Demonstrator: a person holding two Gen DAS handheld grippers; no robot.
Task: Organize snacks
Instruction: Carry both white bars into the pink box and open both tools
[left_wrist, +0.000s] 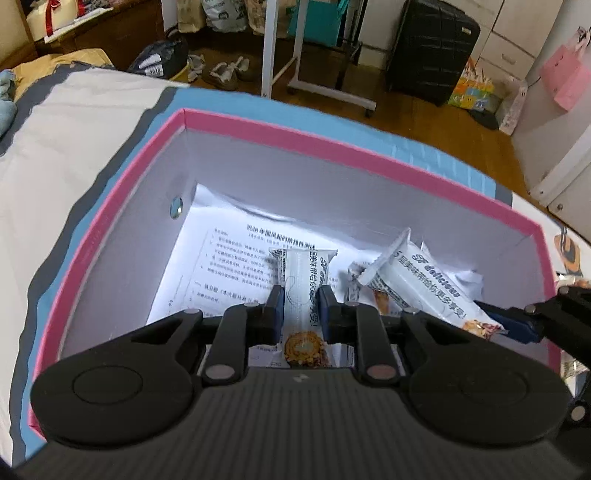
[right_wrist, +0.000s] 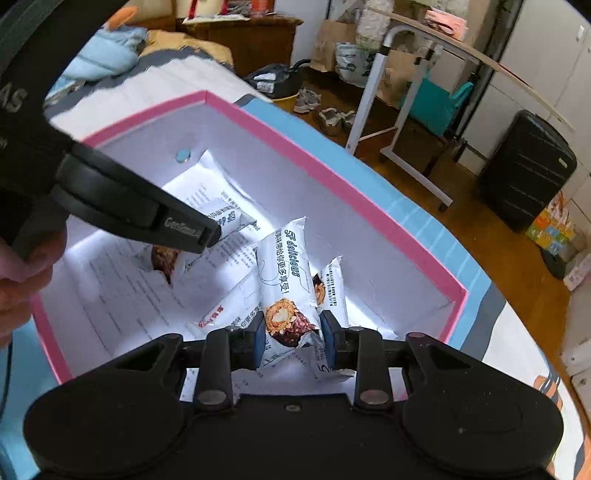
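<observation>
Both hand-held grippers reach down into a pink-rimmed box (left_wrist: 280, 129) with white inner walls, which sits on a blue and white bed (left_wrist: 74, 122). In the left wrist view the left hand-held gripper (left_wrist: 301, 295) pinches a white snack packet (left_wrist: 301, 284) upright between its blue pads, low in the centre of the frame; the pads press on both sides of the wrapper, and the biscuit picture at its lower end shows just below them. In the right wrist view the right hand-held gripper (right_wrist: 293, 325) has its pads on either side of a second snack packet (right_wrist: 284, 273), whose printed chocolate end sits between them (the left pad touches the wrapper, while contact on the right side is too unclear to call). A third packet (right_wrist: 330, 284) lies just right of it on the box floor, touching it. A printed sheet of paper (left_wrist: 229, 258) lines the bottom under all the packets. The left tool's black arm crosses the upper left of the right wrist view and hides part of its own packet; a hand (right_wrist: 22, 280) shows at the left edge. A small round magnet (left_wrist: 176, 207) sits on the left inner wall. Beyond the box, at the top of the frames, are shoes (left_wrist: 225, 70) on the wooden floor, a white-framed stand (left_wrist: 280, 48) and a black suitcase (left_wrist: 432, 48).
</observation>
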